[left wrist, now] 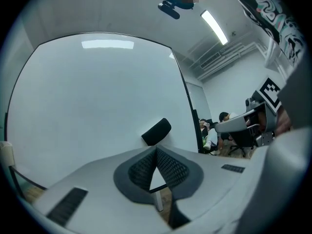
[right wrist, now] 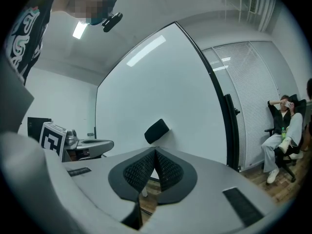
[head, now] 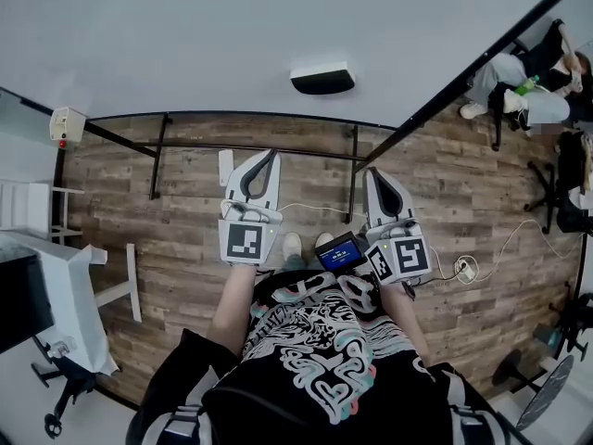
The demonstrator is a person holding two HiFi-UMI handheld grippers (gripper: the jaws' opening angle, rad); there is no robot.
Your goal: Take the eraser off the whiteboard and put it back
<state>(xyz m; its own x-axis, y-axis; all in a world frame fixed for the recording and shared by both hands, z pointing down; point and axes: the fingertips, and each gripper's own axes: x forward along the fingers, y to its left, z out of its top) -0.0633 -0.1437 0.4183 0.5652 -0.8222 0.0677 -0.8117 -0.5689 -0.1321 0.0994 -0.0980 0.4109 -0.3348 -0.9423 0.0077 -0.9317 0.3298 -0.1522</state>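
On the whiteboard (head: 232, 35) sits the eraser (head: 322, 79), its long axis flat along the board and its right end tilted higher in both gripper views. Bare board surrounds it, and the black frame (right wrist: 228, 130) stands well to its right. The left hand-held gripper (head: 269, 153) and right hand-held gripper (head: 375, 172) point at the board, jaws together and empty, short of it.

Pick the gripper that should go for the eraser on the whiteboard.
Right, narrowly. Both grippers are shut, empty and face the eraser, but in the head view the right gripper points more squarely at it than the left gripper.
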